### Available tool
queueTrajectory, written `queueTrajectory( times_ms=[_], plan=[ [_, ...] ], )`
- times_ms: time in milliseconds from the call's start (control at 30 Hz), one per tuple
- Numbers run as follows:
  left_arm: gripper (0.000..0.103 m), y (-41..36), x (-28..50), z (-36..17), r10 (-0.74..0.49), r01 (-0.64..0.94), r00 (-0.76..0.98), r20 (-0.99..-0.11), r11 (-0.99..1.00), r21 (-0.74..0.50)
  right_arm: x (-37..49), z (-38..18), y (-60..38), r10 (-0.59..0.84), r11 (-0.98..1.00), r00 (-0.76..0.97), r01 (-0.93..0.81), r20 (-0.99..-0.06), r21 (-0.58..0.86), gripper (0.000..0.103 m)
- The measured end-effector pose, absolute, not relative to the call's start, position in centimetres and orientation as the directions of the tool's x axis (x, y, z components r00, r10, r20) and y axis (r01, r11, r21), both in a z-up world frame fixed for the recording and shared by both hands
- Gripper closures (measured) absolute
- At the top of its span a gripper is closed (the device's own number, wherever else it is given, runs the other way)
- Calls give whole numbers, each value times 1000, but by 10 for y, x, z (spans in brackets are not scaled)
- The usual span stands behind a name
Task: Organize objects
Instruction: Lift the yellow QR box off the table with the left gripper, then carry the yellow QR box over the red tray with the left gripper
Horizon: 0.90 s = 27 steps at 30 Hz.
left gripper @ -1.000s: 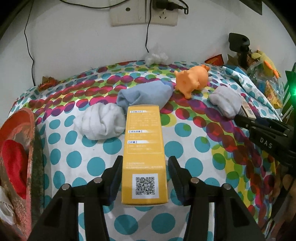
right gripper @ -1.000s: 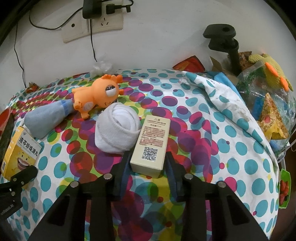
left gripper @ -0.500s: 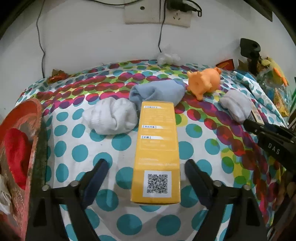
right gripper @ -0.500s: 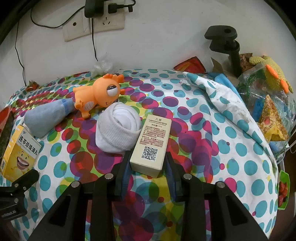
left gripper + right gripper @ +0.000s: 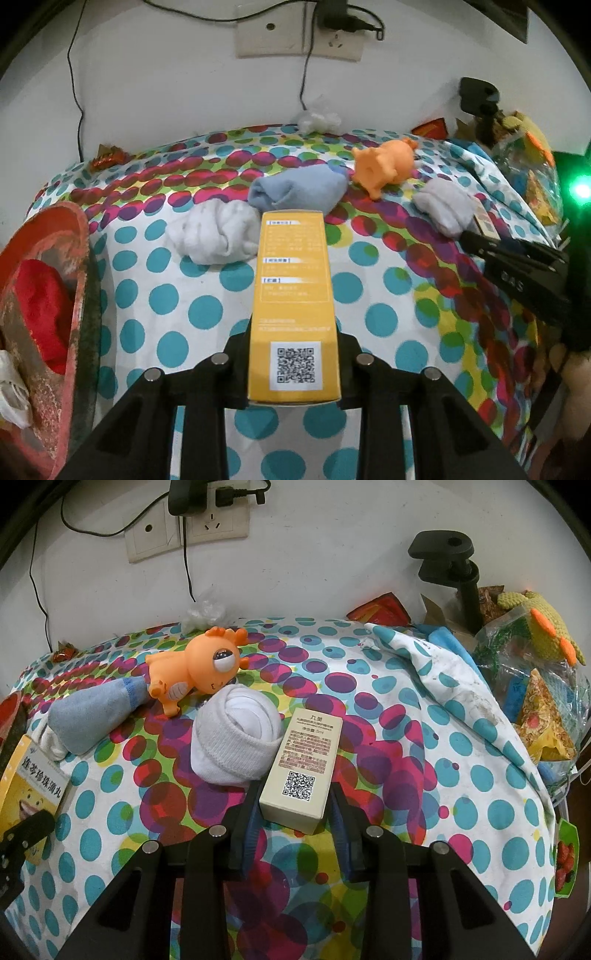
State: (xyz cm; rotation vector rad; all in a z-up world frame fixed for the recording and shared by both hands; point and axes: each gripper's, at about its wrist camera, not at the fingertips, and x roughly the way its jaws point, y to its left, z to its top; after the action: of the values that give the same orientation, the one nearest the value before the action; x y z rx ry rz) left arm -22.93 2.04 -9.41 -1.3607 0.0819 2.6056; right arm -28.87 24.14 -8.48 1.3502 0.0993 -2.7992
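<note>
My left gripper [image 5: 293, 354] is shut on a tall yellow box [image 5: 293, 291] with a QR code, its far end over the spotted cloth. My right gripper [image 5: 293, 808] is shut on a small beige box [image 5: 303, 771] with a QR code, beside a rolled white sock [image 5: 232, 738]. An orange toy animal [image 5: 199, 672] and a blue sock [image 5: 92, 712] lie behind. In the left wrist view a white sock [image 5: 214, 236], the blue sock [image 5: 295, 188], the orange toy [image 5: 384, 166] and a grey-white sock [image 5: 443, 206] lie ahead.
A red basket [image 5: 48, 295] holding red cloth stands at the left. The right gripper's body [image 5: 517, 273] shows at the right of the left wrist view. A black clamp stand [image 5: 454, 572], a bag of snacks [image 5: 535, 686] and a knitted toy crowd the right. Wall sockets and cables are behind.
My left gripper opened wide half a second ago and has now closed on the yellow box. My right gripper has stayed shut on the beige box and barely moved.
</note>
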Motion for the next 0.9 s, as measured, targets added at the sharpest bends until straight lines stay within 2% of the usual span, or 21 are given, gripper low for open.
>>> queueTrajectory(
  times_ms=[267,500,900],
  plan=[
    [73,10,-208,-77,182,-257,-555,-812,-966,-41,-289,-85,241,-1,-997,-622,57,-783,-43,70],
    [73,-21,-194,-62,221,-226,-547,-807,-968,-112,-289,-84,241,0,-997,-622,57,-783,-45,70],
    [73,-73,-182,-31,160,-149,-600,-784,-985,-87,-289,-84,242,0,-997,-622,57,-783,-45,70]
  ],
)
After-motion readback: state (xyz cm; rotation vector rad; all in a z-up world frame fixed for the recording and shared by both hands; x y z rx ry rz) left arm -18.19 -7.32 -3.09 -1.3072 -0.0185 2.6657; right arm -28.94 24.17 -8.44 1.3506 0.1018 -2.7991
